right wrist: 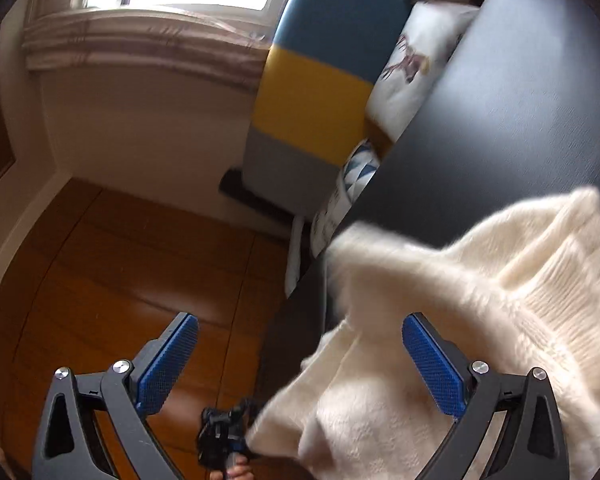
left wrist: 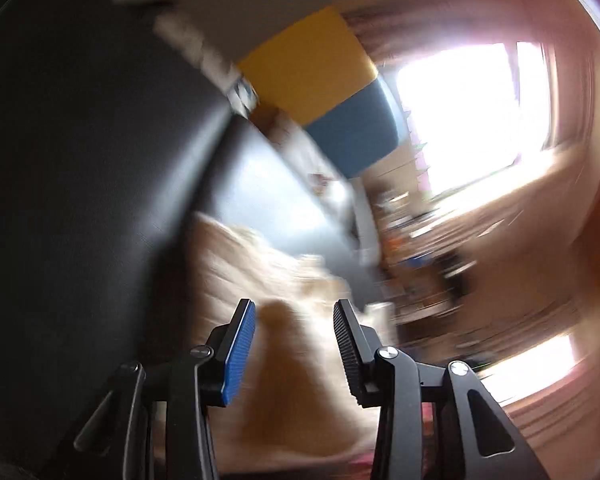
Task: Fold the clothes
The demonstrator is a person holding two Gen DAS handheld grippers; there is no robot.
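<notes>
Gaping, both the left claw (left wrist: 294,308) and right claw (right wrist: 300,326) face a cream sweater (right wrist: 480,300) on the black table (right wrist: 520,100).

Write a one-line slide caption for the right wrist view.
Open right gripper poised over a cream knit sweater draped at the dark table edge, wooden floor below.

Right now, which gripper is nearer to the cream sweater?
Left. The left gripper has the sweater between its open fingers. The right gripper hangs open above it, one finger over the sweater, the other over the wooden floor.
</notes>
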